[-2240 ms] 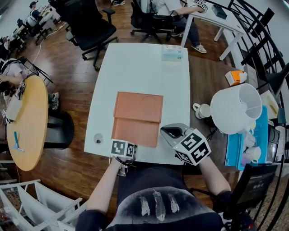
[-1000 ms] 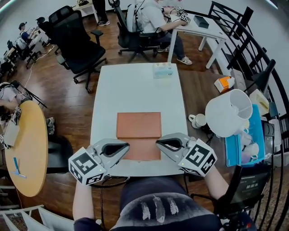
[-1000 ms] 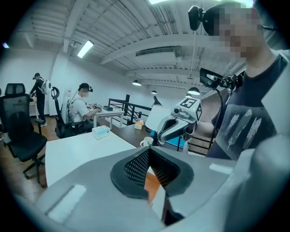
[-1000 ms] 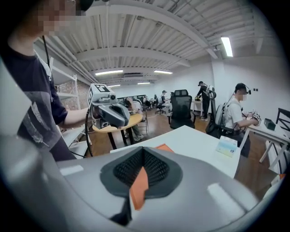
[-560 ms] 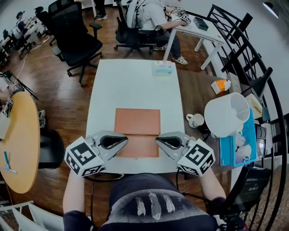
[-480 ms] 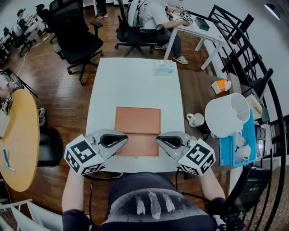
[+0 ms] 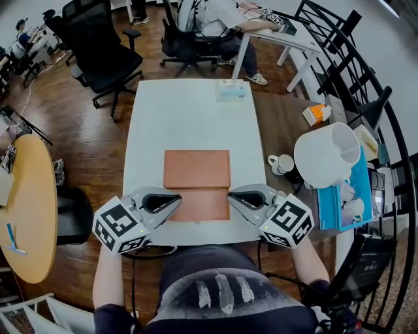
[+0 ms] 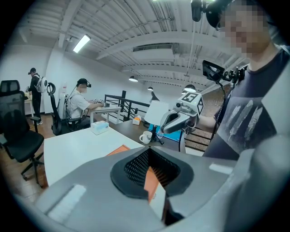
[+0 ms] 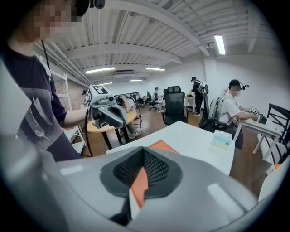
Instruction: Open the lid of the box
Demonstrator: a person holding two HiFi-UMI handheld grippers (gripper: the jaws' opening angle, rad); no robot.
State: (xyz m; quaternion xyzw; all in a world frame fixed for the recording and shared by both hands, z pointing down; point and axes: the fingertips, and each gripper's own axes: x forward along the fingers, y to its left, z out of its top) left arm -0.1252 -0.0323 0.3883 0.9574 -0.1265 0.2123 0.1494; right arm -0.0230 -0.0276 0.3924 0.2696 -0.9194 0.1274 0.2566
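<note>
A flat orange box [image 7: 196,169] lies closed on the white table [image 7: 189,117], with a seam across it and a narrower front section near me. My left gripper [image 7: 177,197] is shut, its tip at the left edge of that front section. My right gripper [image 7: 230,196] mirrors it at the right edge, jaws together. Whether either tip pinches the edge I cannot tell. In the left gripper view the left gripper [image 8: 152,181] shows orange through its slit, with the box [image 8: 118,150] beyond. In the right gripper view the right gripper [image 9: 138,183] shows the same, box [image 9: 163,146] ahead.
A tissue box [image 7: 232,91] sits at the table's far edge. Right of the table are a white mug [image 7: 282,163], a big white lampshade [image 7: 330,156] and a blue tray [image 7: 353,196]. A round wooden table [image 7: 26,209] stands left; office chairs [image 7: 104,52] and a seated person [image 7: 209,19] are beyond.
About two seconds ago the left gripper hung below the table's near edge; it has come up to the box's left side. Since a second ago both grippers have hardly moved.
</note>
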